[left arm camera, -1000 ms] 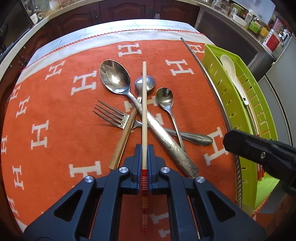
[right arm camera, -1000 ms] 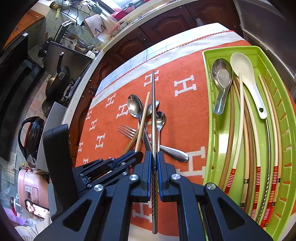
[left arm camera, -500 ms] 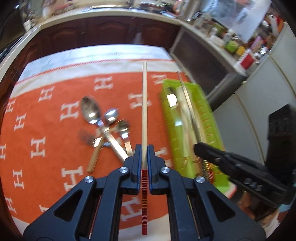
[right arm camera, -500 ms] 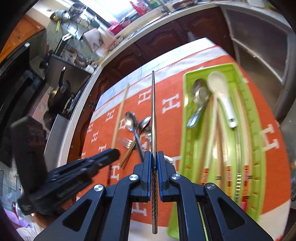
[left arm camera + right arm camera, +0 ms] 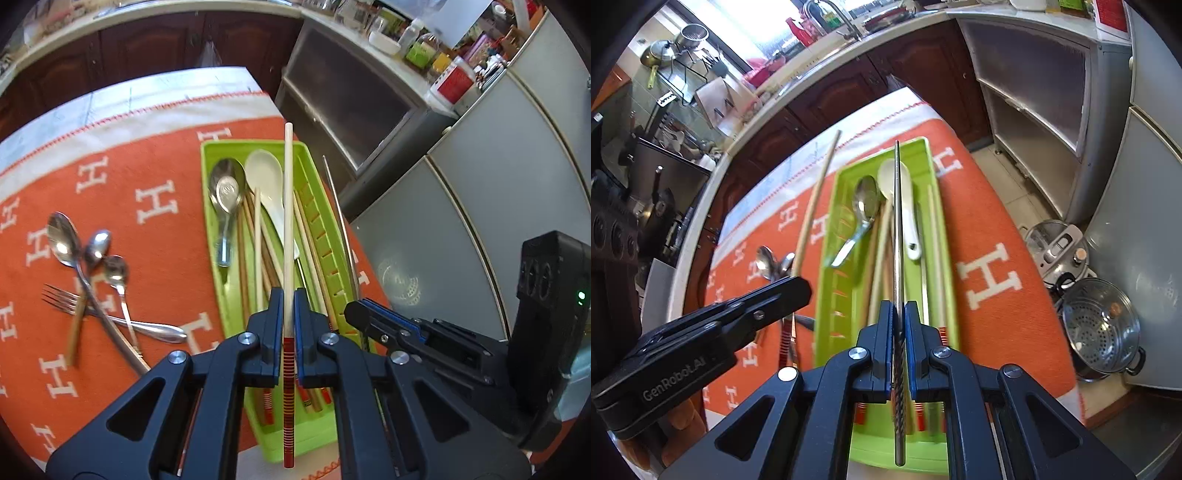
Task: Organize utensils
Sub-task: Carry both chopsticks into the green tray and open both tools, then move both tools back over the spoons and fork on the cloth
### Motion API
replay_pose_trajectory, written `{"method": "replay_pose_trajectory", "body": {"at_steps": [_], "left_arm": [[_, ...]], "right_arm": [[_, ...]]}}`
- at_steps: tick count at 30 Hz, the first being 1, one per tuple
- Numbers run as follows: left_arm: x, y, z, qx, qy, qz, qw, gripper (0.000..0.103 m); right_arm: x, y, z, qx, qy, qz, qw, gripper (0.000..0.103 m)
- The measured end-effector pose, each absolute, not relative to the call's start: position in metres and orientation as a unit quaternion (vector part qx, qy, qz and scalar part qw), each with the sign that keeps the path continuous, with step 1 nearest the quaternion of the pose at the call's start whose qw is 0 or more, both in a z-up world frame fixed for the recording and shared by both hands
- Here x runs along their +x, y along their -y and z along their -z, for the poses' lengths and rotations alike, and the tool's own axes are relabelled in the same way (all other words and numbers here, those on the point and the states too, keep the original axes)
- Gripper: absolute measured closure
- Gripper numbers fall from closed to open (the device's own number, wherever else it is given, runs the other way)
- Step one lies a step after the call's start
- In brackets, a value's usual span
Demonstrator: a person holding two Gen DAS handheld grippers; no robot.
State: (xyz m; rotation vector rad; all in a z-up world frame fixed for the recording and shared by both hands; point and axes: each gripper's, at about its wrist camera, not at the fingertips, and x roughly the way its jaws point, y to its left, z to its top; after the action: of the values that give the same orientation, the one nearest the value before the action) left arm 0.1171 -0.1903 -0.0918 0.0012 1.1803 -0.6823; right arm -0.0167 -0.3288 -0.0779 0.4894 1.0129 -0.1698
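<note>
Item: wooden chopstick (image 5: pixel 288 221), pale shaft with red-banded end, clamped between the closed jaws of the left gripper (image 5: pixel 288 314); held above the green tray (image 5: pixel 207 206), lengthwise along it.

Item: metal chopstick (image 5: pixel 897 240), twisted grip end, pinched in the closed jaws of the right gripper (image 5: pixel 898 321); also above the tray, parallel to its long sides.

Tray contents: steel soup spoon (image 5: pixel 225 192) and white ceramic spoon (image 5: pixel 264 177) at the far end; several chopsticks (image 5: pixel 242 266), wooden with red-striped ends toward the near end, at least one metal.

Left of the tray, on the orange cloth (image 5: pixel 159 229) with white H pattern: heap of loose cutlery, comprising large spoon (image 5: pixel 62 240), two smaller spoons (image 5: pixel 98 245), fork (image 5: pixel 61 301) and a wood-coloured piece (image 5: pixel 75 332), blurred, overlapping one another.
</note>
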Motion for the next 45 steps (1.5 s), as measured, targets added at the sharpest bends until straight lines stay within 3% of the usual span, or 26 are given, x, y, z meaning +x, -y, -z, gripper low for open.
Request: {"method": "replay_pose_trajectory", "body": {"at_steps": [9,13,14,15,18,32,45], "left_arm": [[0.119,0.203,0.119,0.018,-0.569,0.296,0.767,0.099],[0.114,0.197,0.118,0.033,-0.571,0.289,0.767,0.094],[0.111,0.195,0.116,0.038,-0.568,0.288,0.77,0.084],[0.109,0.192,0.114,0.041,-0.564,0.287,0.773,0.066],[0.103,0.18,0.103,0.045,-0.547,0.277,0.789,0.049],[0.095,0.108,0.079,0.031,-0.52,0.223,0.824,0.048],[0.092,0.012,0.069,0.014,-0.484,0.128,0.865,0.047]], "right_arm": [[-0.003,0.342,0.092,0.228,-0.493,0.086,0.835,0.096],[0.005,0.343,0.097,0.239,-0.49,0.101,0.832,0.089],[0.005,0.344,0.097,0.243,-0.487,0.101,0.833,0.088],[0.005,0.345,0.097,0.243,-0.485,0.103,0.834,0.087],[0.002,0.342,0.093,0.226,-0.48,0.114,0.84,0.082],[-0.009,0.29,0.078,0.194,-0.478,0.08,0.853,0.07],[0.011,0.217,0.074,0.14,-0.497,0.022,0.856,0.069]]}}
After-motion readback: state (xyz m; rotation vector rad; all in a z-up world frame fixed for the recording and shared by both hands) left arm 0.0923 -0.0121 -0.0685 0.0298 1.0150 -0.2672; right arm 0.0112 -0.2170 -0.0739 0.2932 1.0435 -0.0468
